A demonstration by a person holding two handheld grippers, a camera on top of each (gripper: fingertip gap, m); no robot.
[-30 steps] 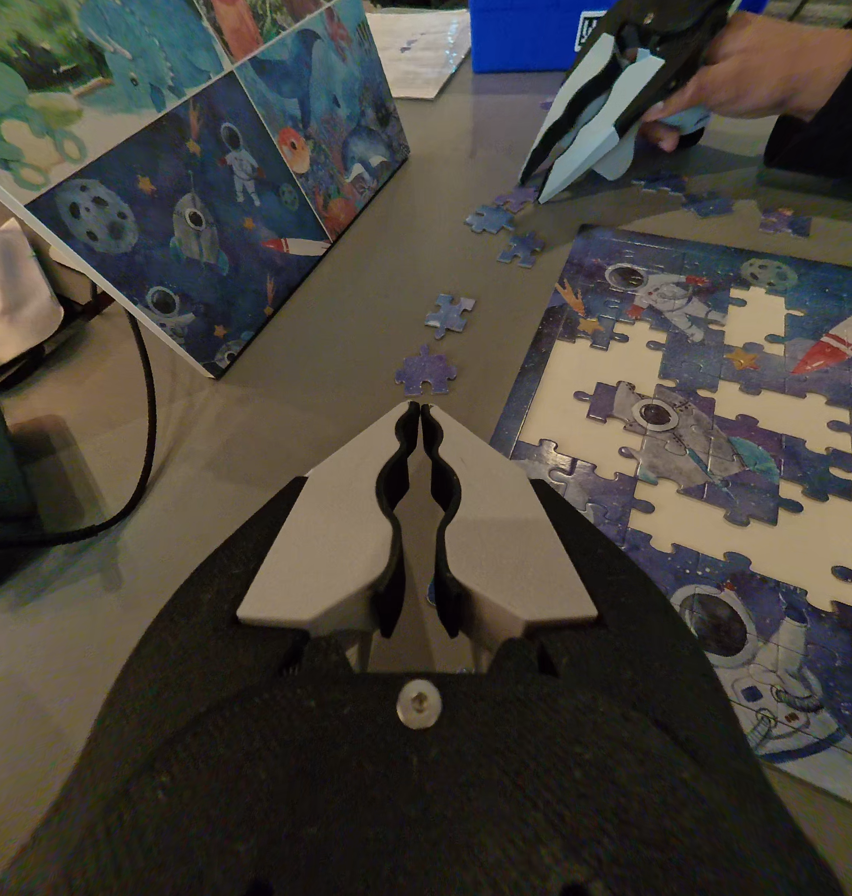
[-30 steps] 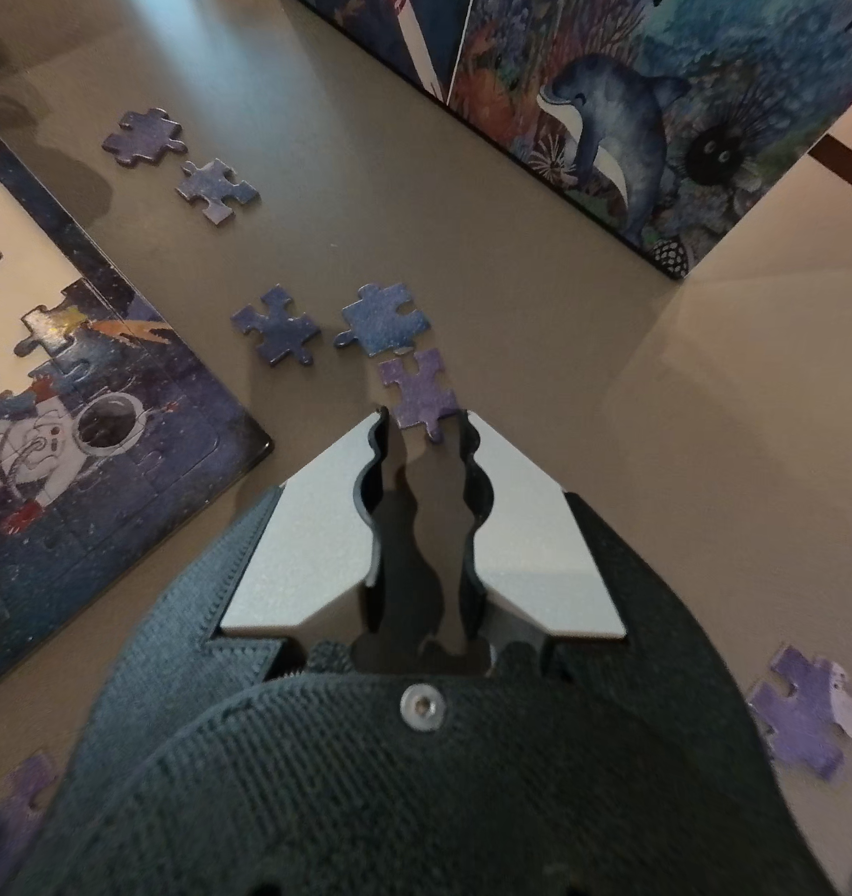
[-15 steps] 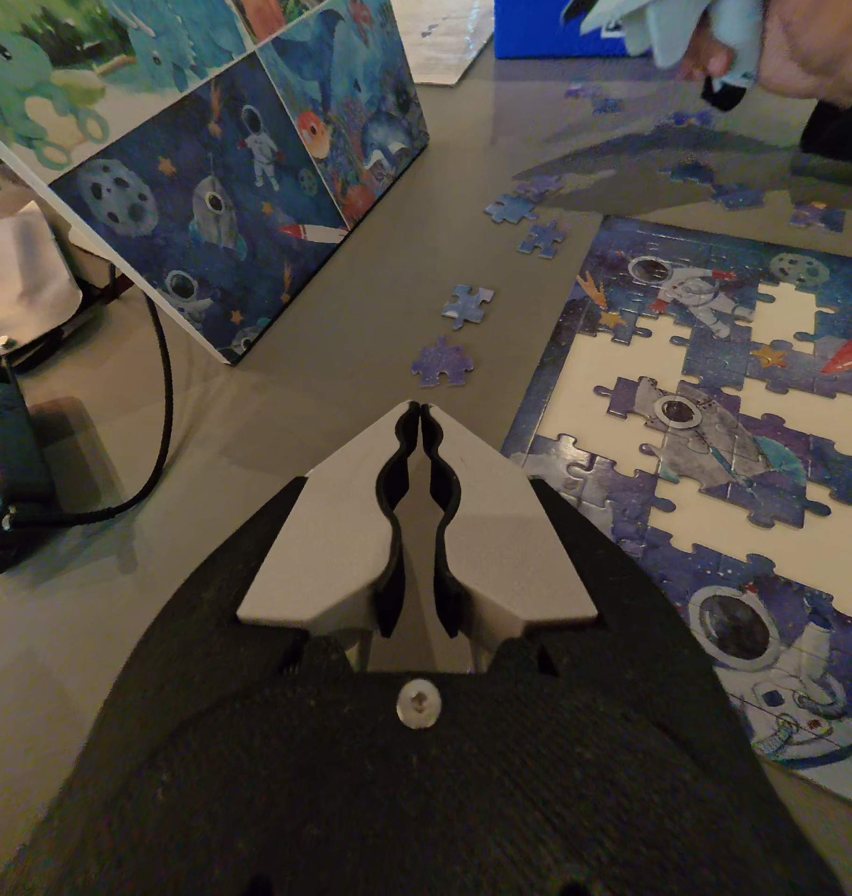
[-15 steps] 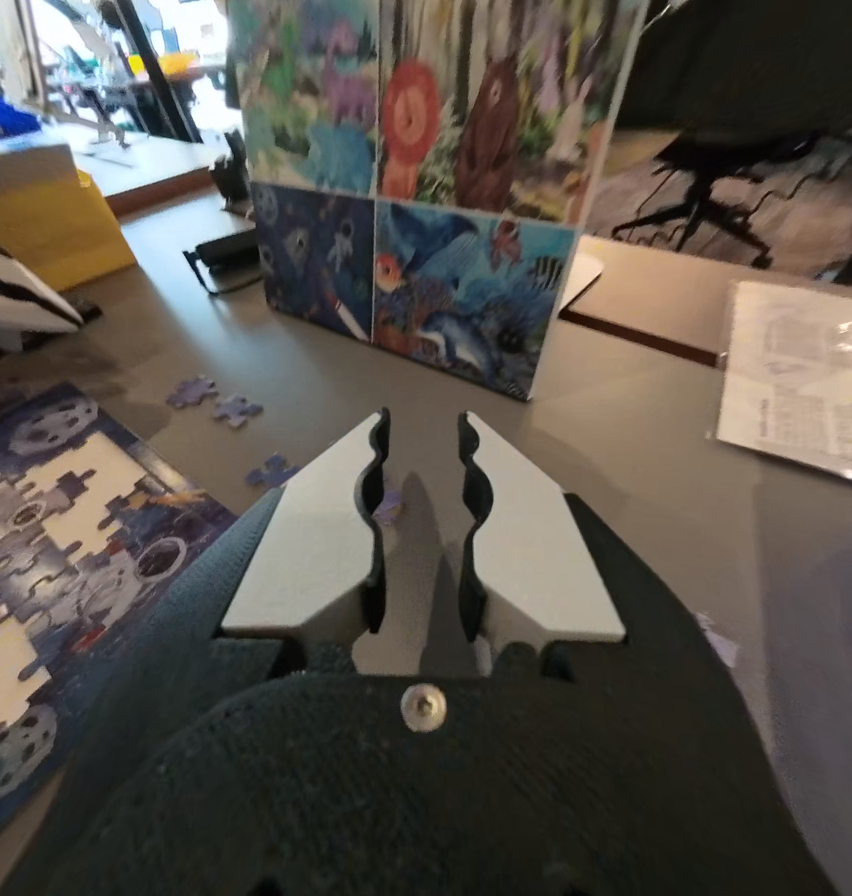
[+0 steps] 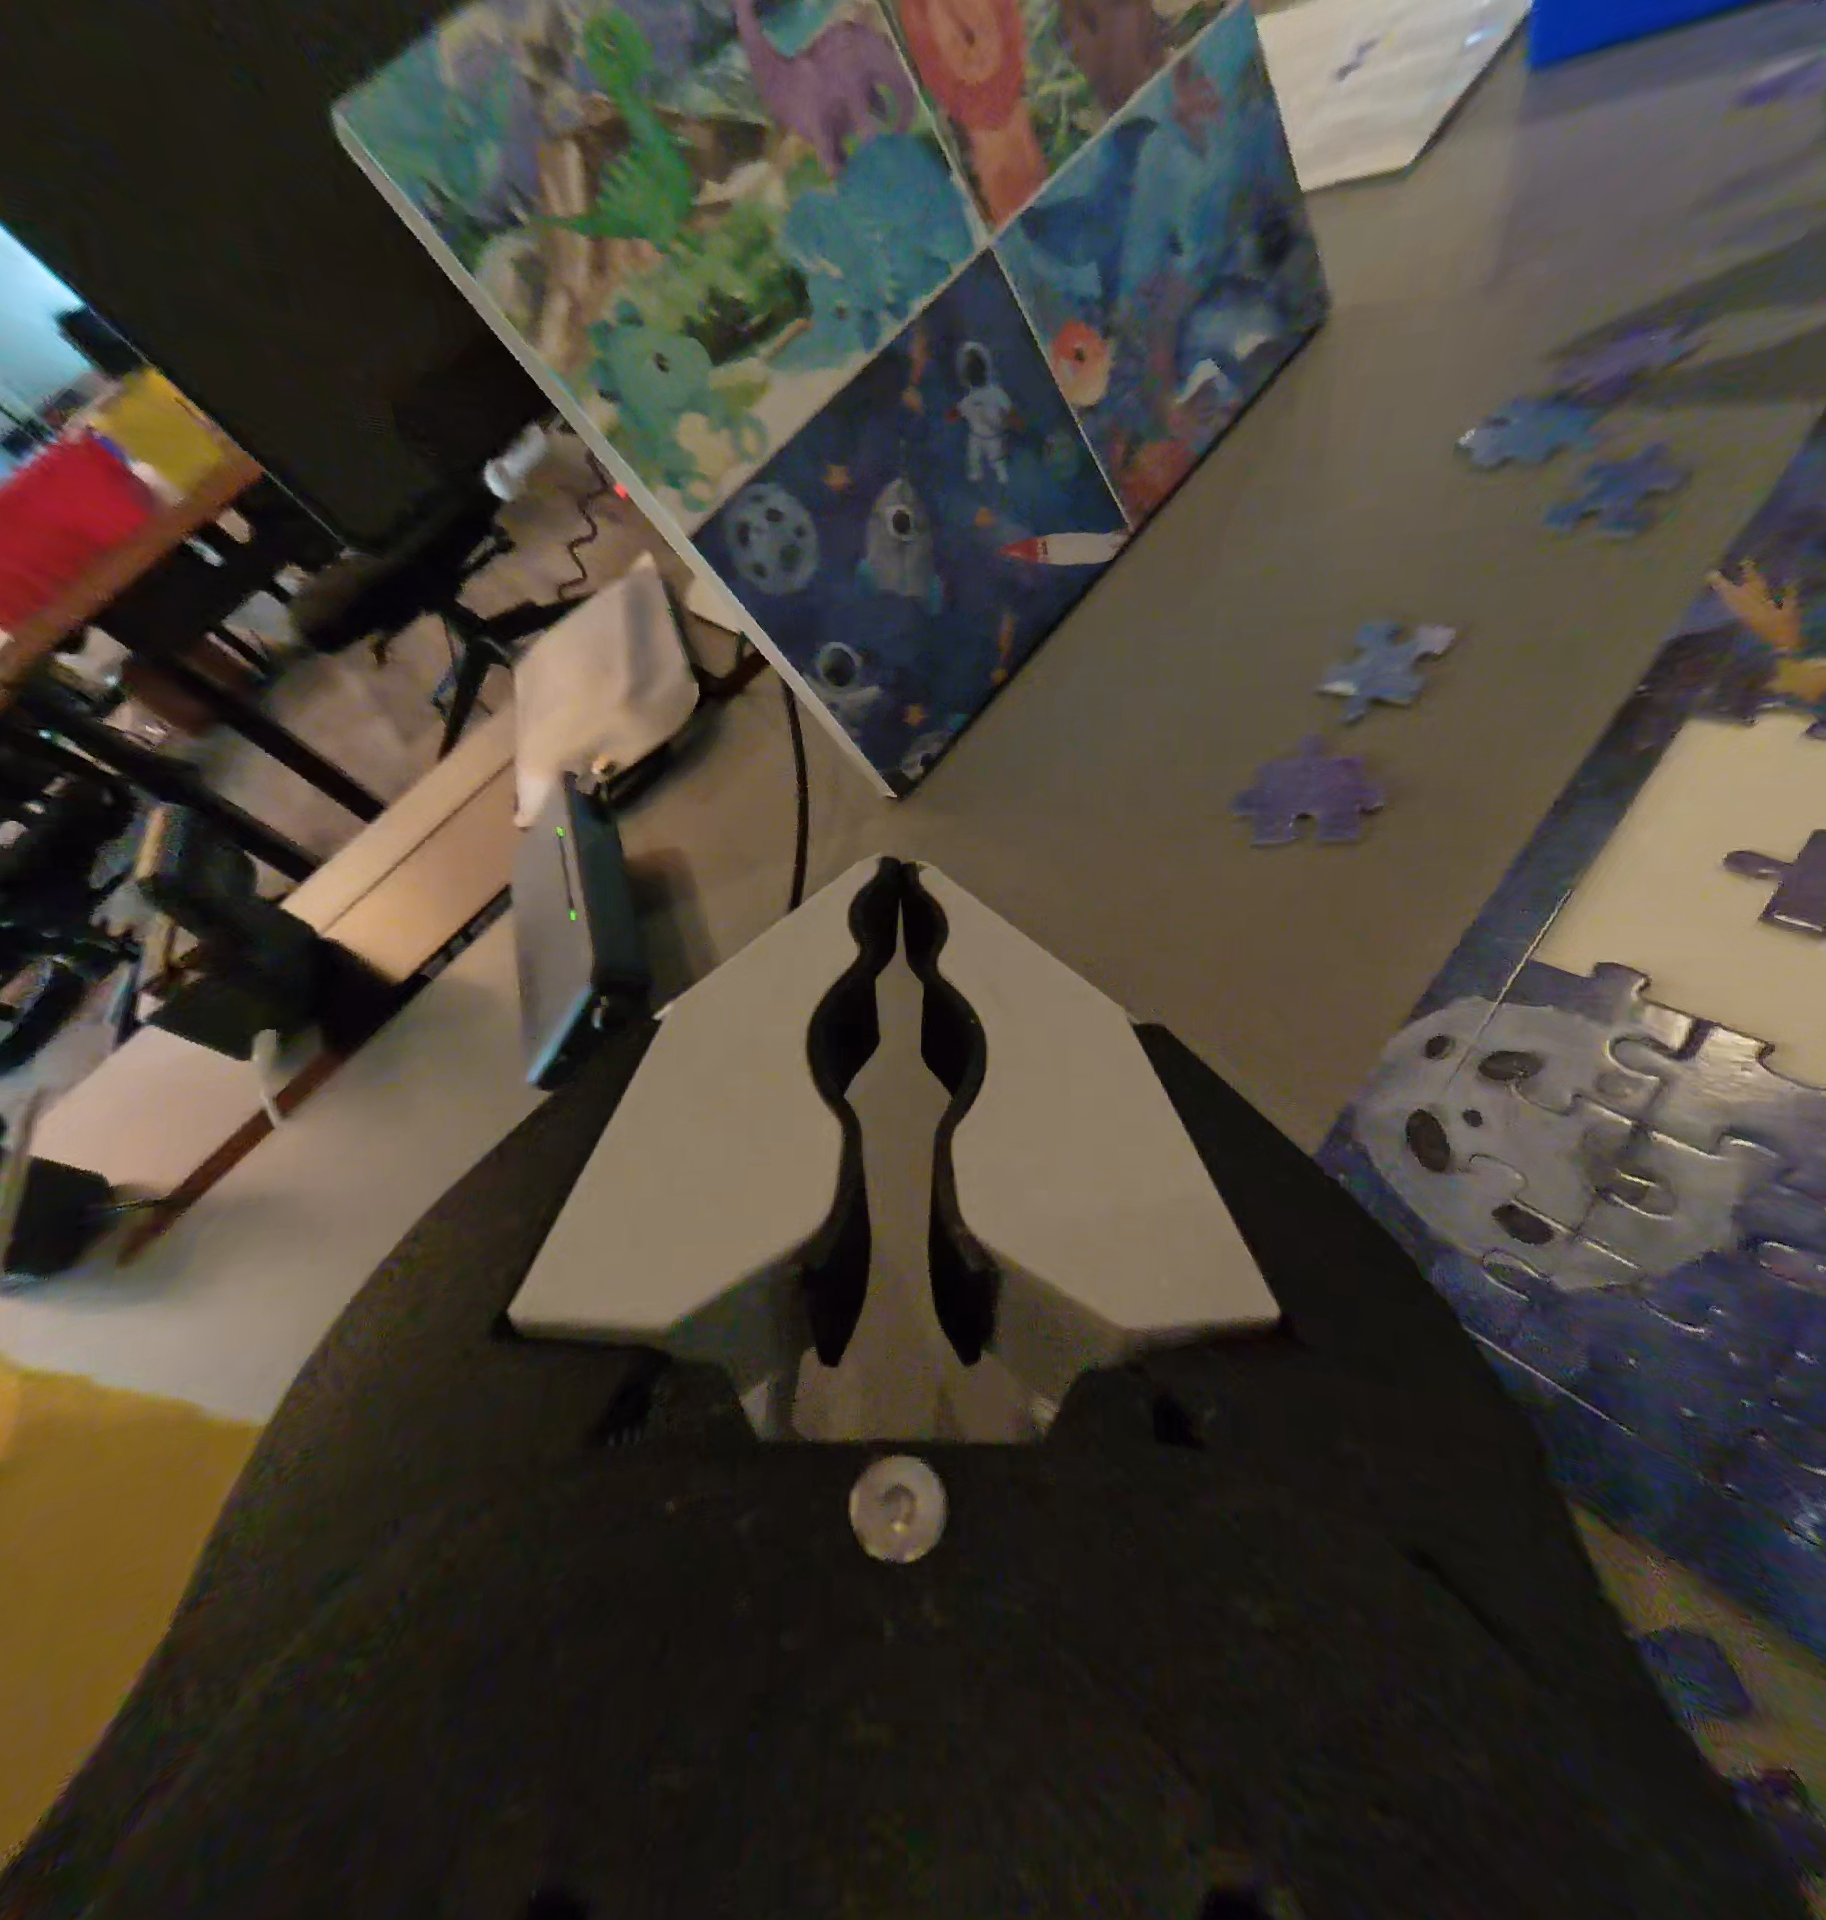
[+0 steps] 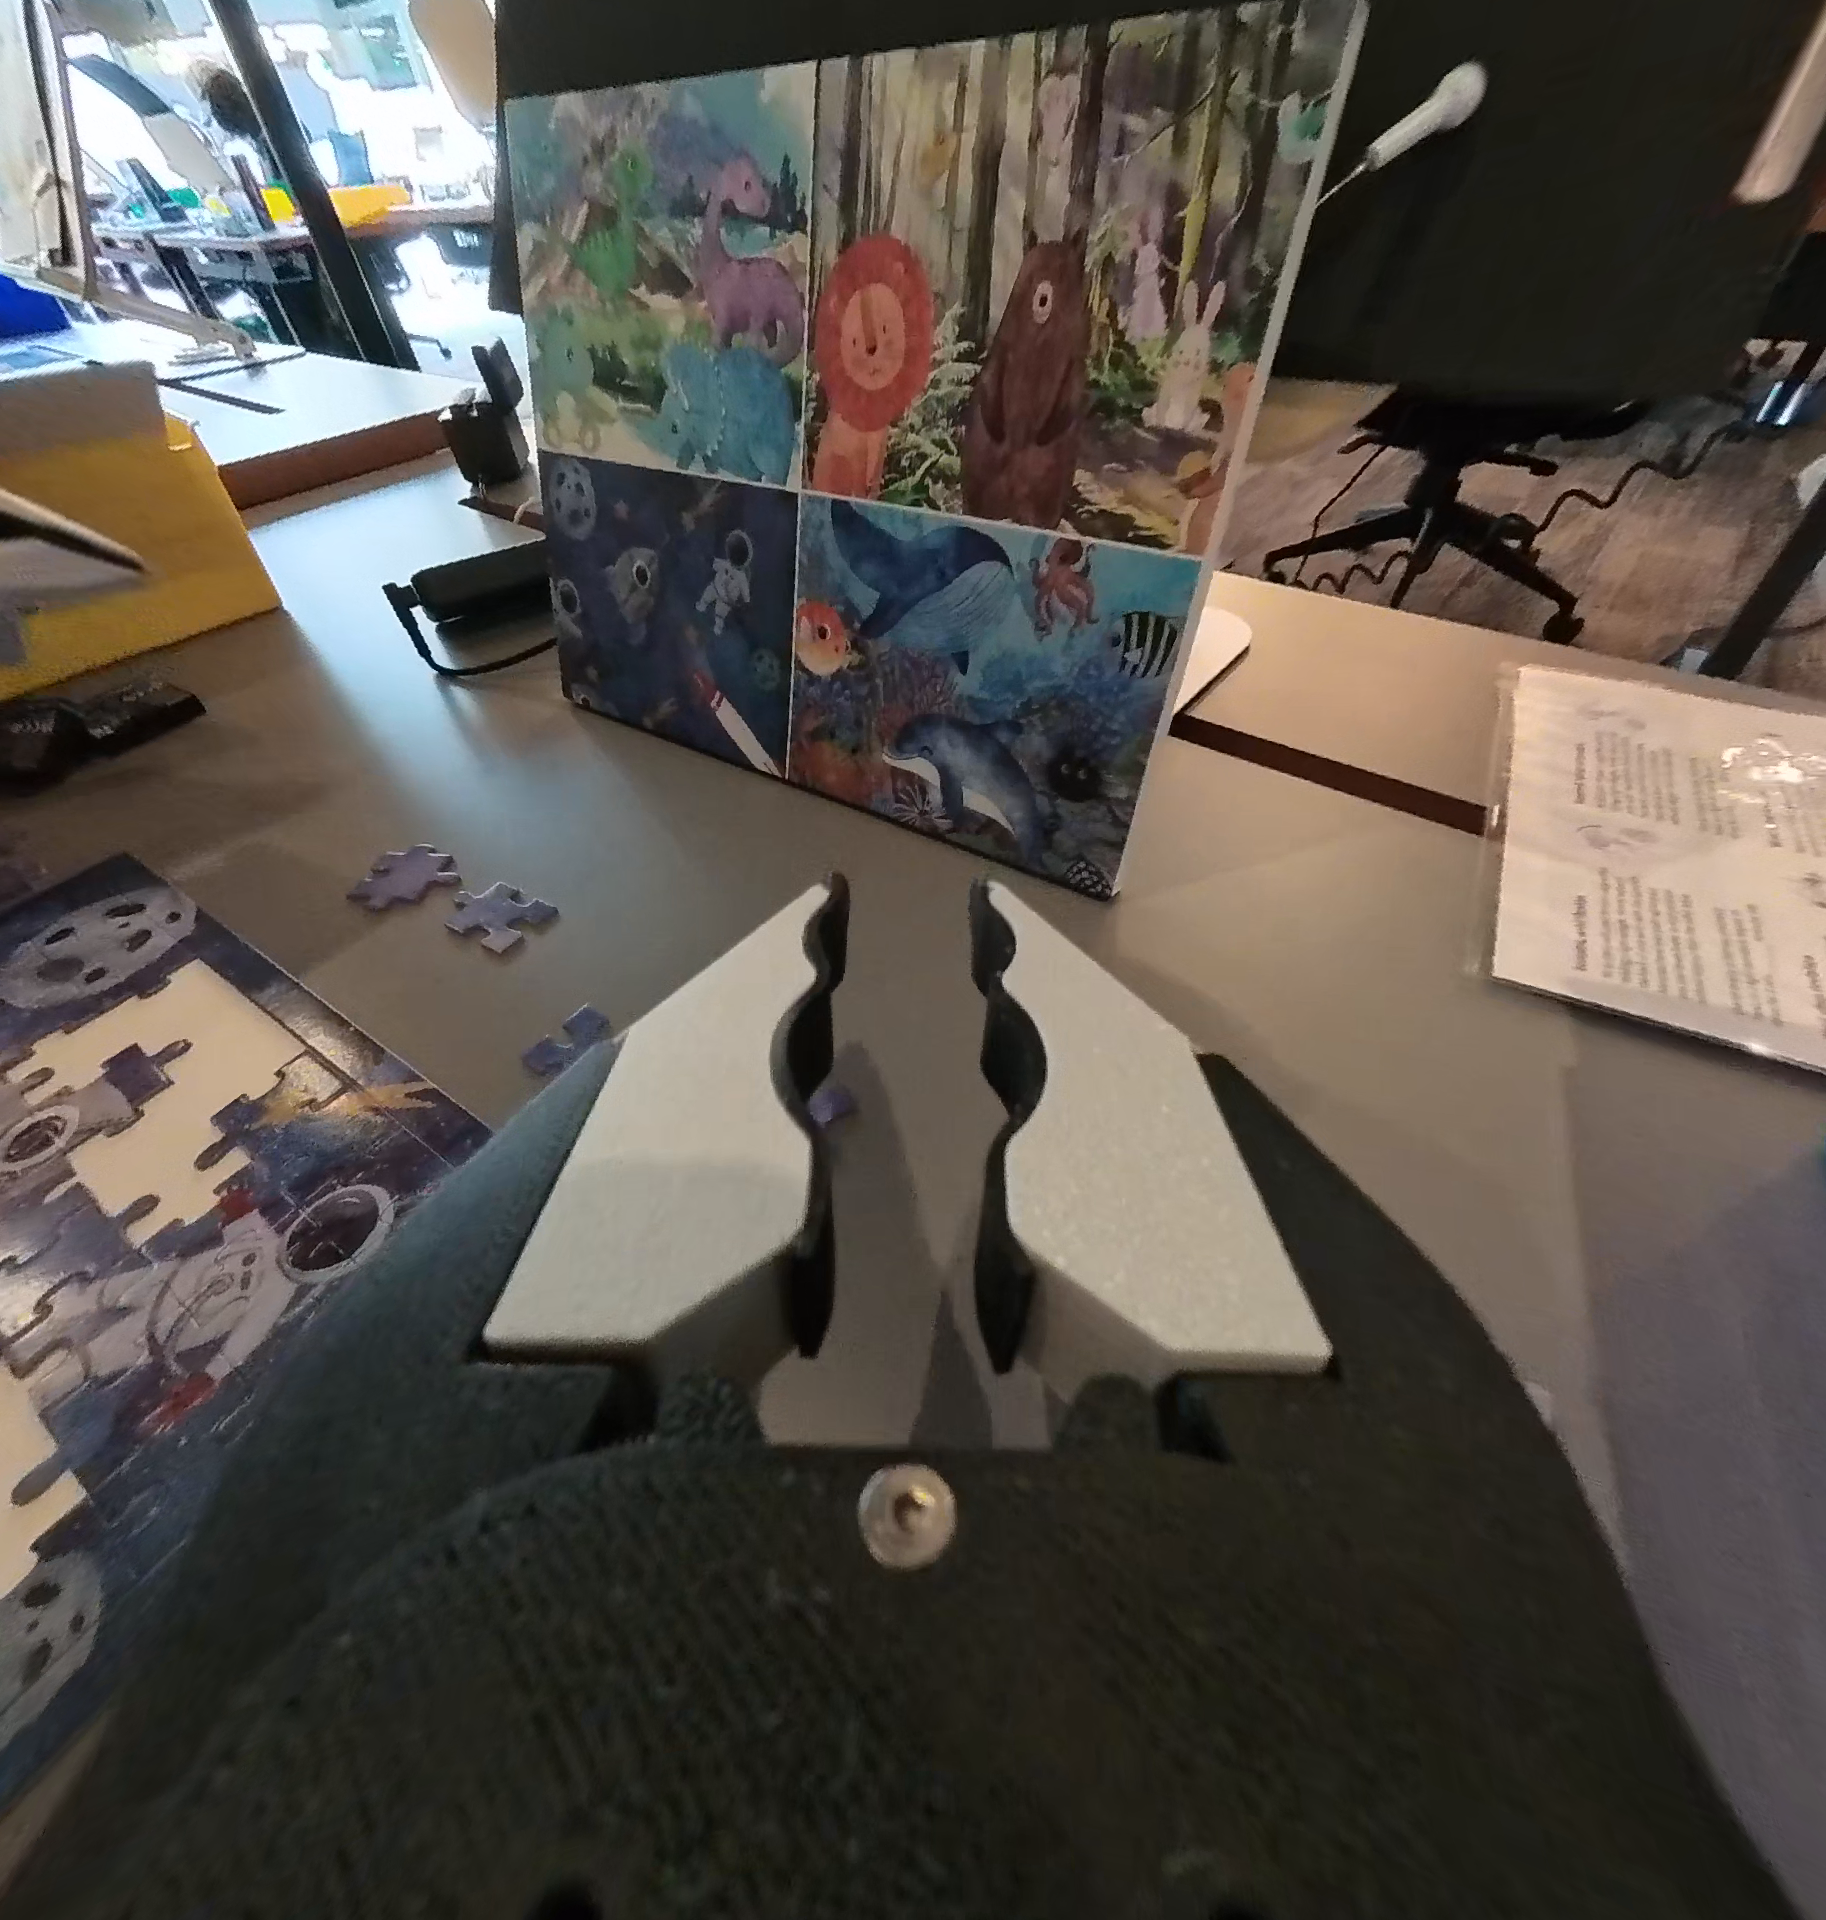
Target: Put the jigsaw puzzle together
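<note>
Left wrist view. The left tongs [image 5: 901, 868] were closed tip to tip with nothing between them, raised over the grey worktop [image 5: 1096, 727]. The jigsaw puzzle [image 5: 1615, 1143] lay flat at right, partly assembled, with bare cream backing showing in its gaps. Two loose pieces [image 5: 1314, 795] lay on the worktop just beside its left edge, more farther back, blurred. The picture box [image 5: 888, 343] stood upright behind, four illustrated panels on its face; no writing on it could be made out. A dark device [image 5: 576, 956] with a small green light and a black cable [image 5: 797, 790] sat left of the tongs. Compared with half a second before, the view had swung left: more of the room beyond the worktop showed, less of the puzzle, and the other hand was gone from the top right.

Right wrist view. The right tongs [image 6: 907, 899] stood apart with a clear gap, gripping nothing. A purple piece [image 6: 831, 1103] showed on the worktop through the gap. The puzzle [image 6: 161, 1091] was at lower left, loose pieces [image 6: 452, 894] past its corner. The box [image 6: 888, 468] stood ahead. A printed sheet in a clear sleeve [image 6: 1678, 873] lay at right; its text is not given here. A yellow box [image 6: 109, 540] sat at left. The framing nearly matched half a second before, only slightly closer to the box.
</note>
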